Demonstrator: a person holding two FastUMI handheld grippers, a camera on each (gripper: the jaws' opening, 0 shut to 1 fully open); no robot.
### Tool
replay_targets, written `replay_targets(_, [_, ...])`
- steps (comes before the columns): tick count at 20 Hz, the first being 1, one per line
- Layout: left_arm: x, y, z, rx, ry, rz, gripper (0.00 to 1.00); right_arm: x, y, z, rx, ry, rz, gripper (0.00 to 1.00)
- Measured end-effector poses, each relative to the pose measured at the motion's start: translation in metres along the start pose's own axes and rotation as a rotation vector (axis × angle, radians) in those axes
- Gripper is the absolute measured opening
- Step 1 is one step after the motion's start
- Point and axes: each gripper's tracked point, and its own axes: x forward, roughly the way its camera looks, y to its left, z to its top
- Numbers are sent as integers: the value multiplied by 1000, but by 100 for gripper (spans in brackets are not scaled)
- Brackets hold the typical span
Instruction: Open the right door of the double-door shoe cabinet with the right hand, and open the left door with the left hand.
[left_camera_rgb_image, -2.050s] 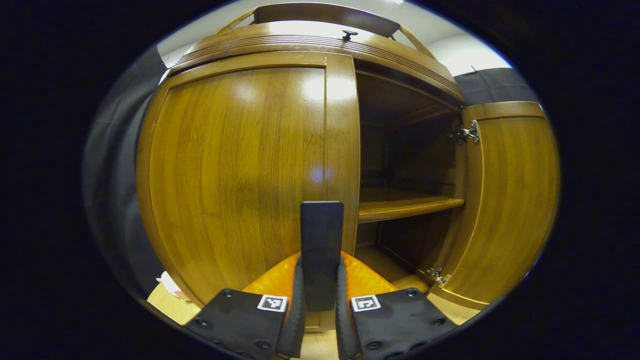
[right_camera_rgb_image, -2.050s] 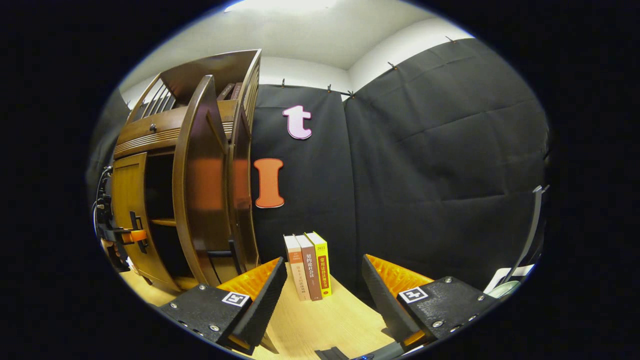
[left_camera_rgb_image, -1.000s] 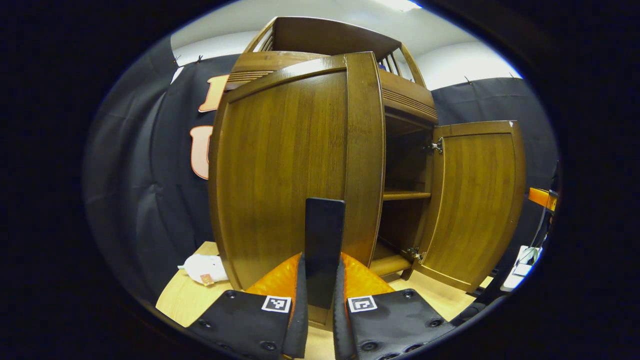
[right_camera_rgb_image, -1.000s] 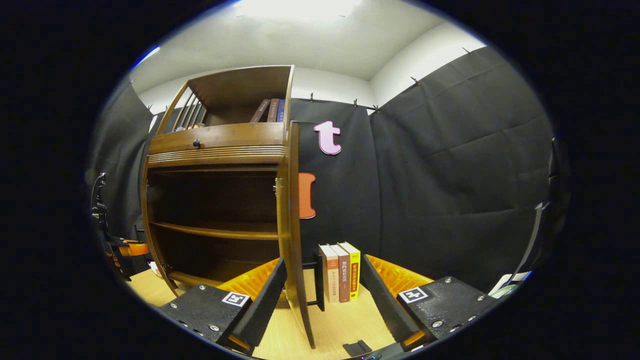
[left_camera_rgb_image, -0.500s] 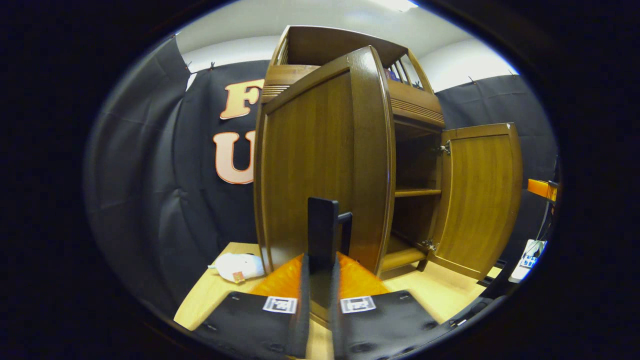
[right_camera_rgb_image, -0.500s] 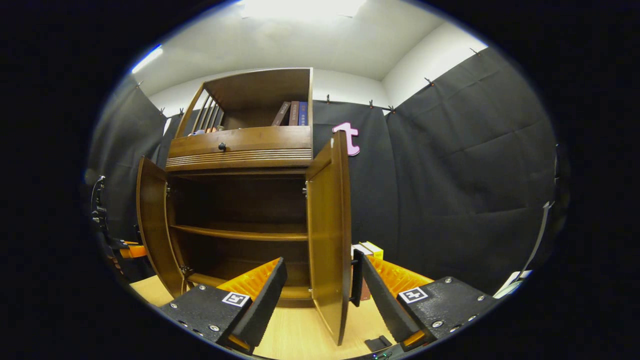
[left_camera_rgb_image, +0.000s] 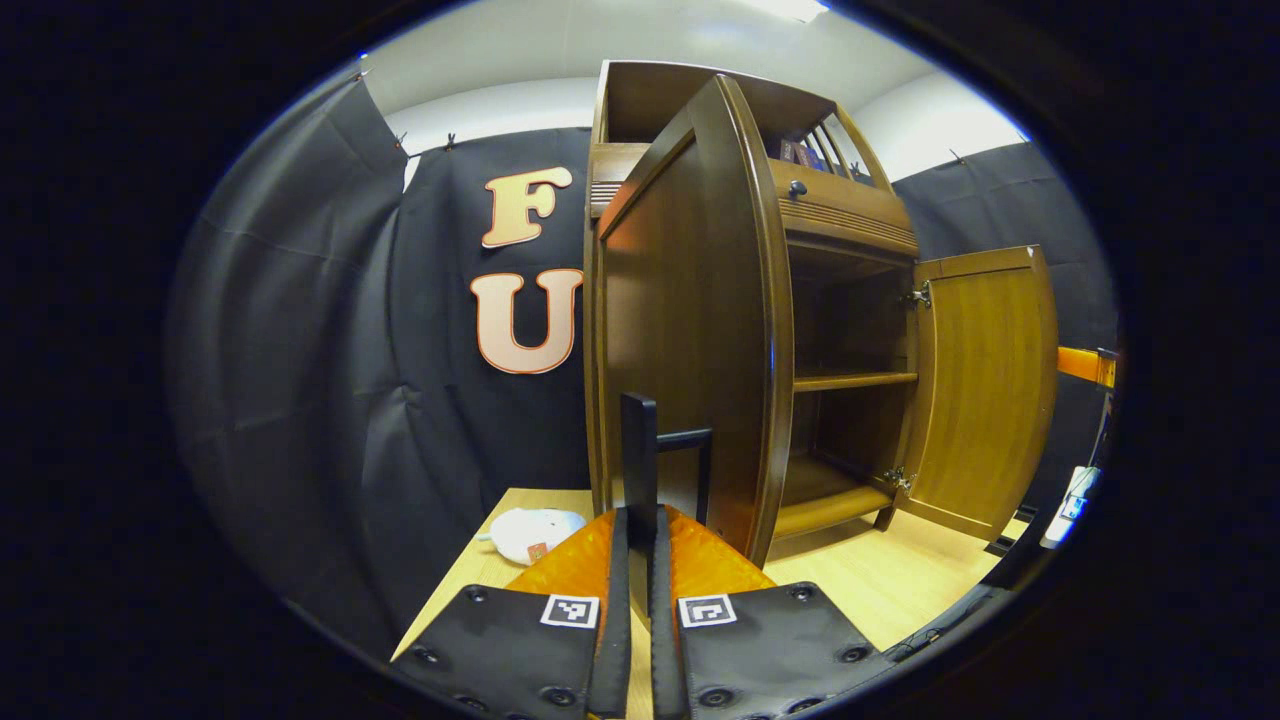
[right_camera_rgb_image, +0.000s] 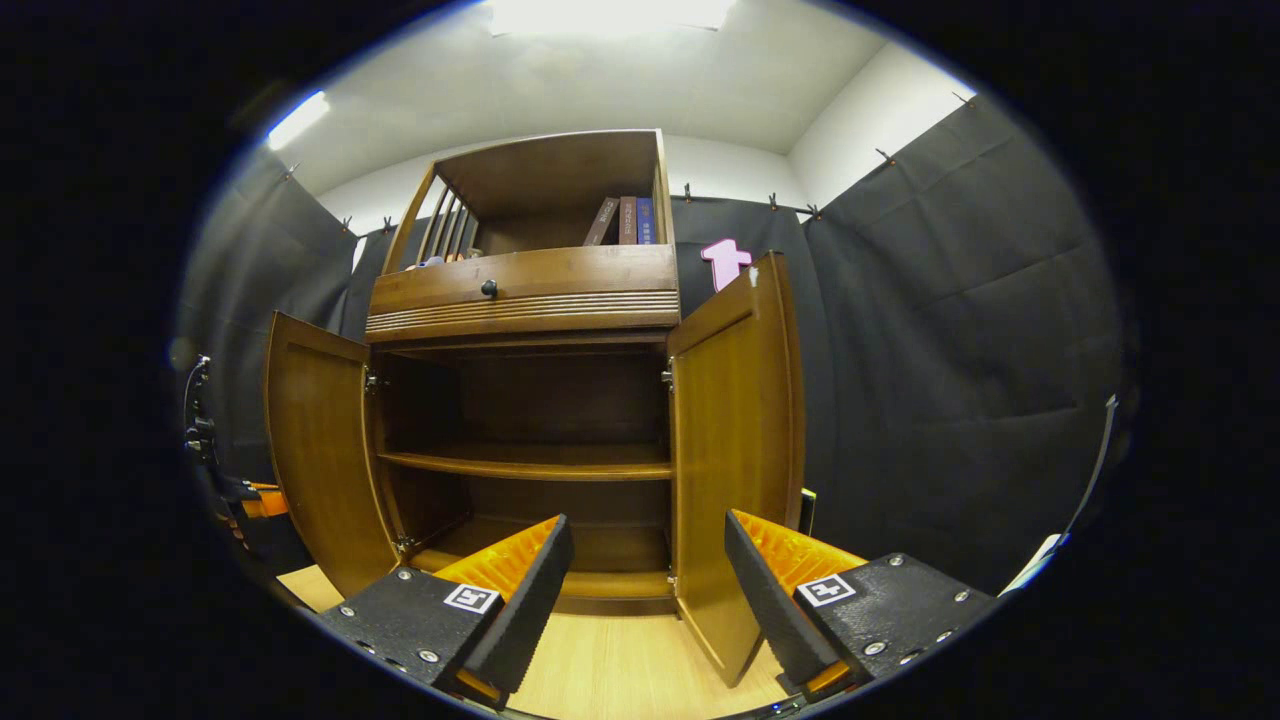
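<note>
The shoe cabinet (right_camera_rgb_image: 520, 300) is taken as the landmark. In the right gripper view, both of its doors are seen swung outward: the left door (right_camera_rgb_image: 320, 450) stands at the cabinet's left edge, the right door (right_camera_rgb_image: 735, 440) at its right edge, and the shelf (right_camera_rgb_image: 530, 465) between them is exposed.

The step in hand is judged to be the last of the left door's swing. It would be done best if the handle (left_camera_rgb_image: 640, 450) were carried along the arc about the door's hinge edge, not pulled straight away from the cabinet, so that no twist is put on the hinges; the grip should be let go only once the door stands as wide as the right one.

In the left gripper view, the left gripper (left_camera_rgb_image: 638, 545) is seen with its fingers (left_camera_rgb_image: 615, 570) pressed together on the handle's upright bar, just in front of the left door's edge. The right gripper (right_camera_rgb_image: 645, 580) is held in front of the cabinet's open middle, its fingers set well apart, with nothing held or touched.
</note>
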Motion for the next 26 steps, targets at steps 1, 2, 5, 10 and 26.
replay_targets(1, [-1,4,0,4,1,-2,15,1,5,-1,3,2,6,93])
replay_targets(2, [-4,6,-2,2,2,-7,14,2,10,-2,5,6,10,93])
replay_targets(5, [-5,15,-7,-21,6,-20,14,6,20,-4,8,13,19,93])
replay_targets(10, [-5,44,-6,-42,-2,6,15,14,34,-9,20,23,35,93])
replay_targets(26, [-1,78,-9,-130,3,-58,8,48,83,-28,25,55,87,93])
